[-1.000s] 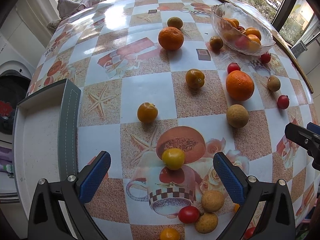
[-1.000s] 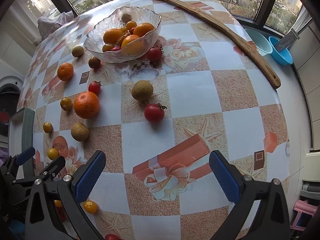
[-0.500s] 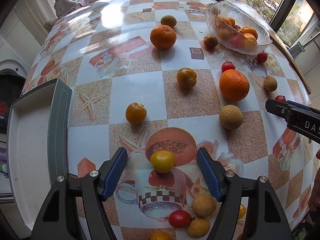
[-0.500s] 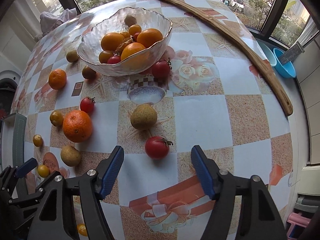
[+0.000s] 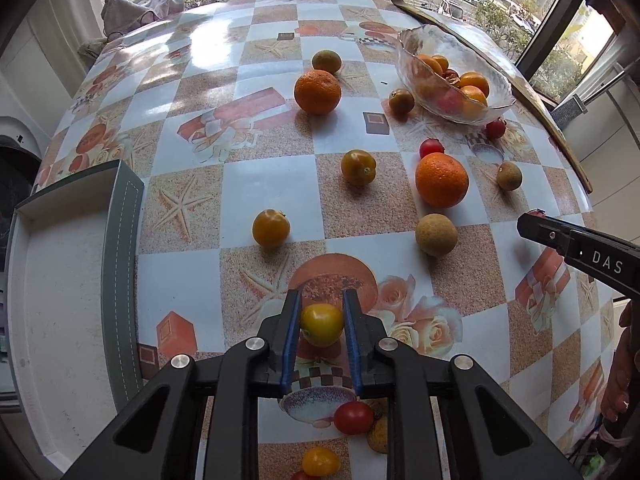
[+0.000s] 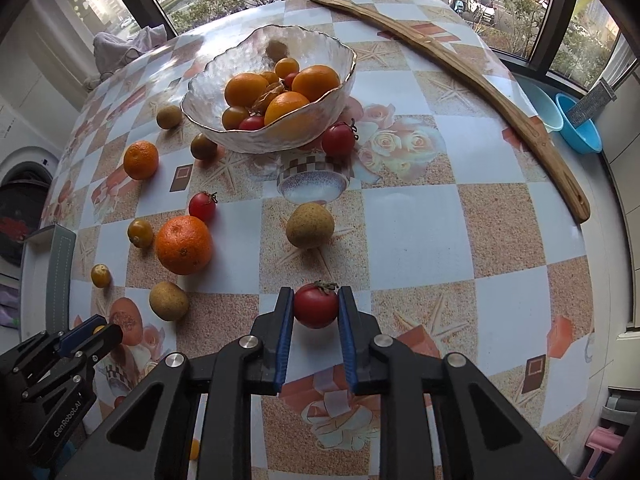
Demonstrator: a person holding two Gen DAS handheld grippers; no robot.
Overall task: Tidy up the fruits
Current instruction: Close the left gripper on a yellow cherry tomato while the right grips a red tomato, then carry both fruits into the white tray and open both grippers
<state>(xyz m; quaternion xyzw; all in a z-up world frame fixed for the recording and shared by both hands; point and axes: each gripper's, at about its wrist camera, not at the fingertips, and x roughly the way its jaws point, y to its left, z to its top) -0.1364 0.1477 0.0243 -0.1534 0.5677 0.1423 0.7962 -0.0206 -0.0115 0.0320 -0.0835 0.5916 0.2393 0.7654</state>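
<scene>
My left gripper (image 5: 321,312) is shut on a yellow tomato (image 5: 321,324) that rests on the patterned tablecloth. My right gripper (image 6: 316,300) is shut on a red tomato (image 6: 316,306), its blue pads pressing both sides. A glass bowl (image 6: 212,88) holding oranges and small tomatoes stands at the far side, also seen as the glass bowl (image 5: 412,52) in the left wrist view. Loose fruit lies between: a big orange (image 6: 183,245), a brown round fruit (image 6: 310,225), another orange (image 5: 318,91) and several small tomatoes.
A grey-edged white tray (image 5: 120,264) sits at the table's left edge. A long curved wooden piece (image 6: 480,80) lies along the far right edge. Blue basins (image 6: 576,124) stand off the table. The right gripper's black body (image 5: 580,256) reaches into the left wrist view.
Both grippers went from wide open to shut, the left on the yellow tomato and the right on the red tomato. Both dipped closer to the table.
</scene>
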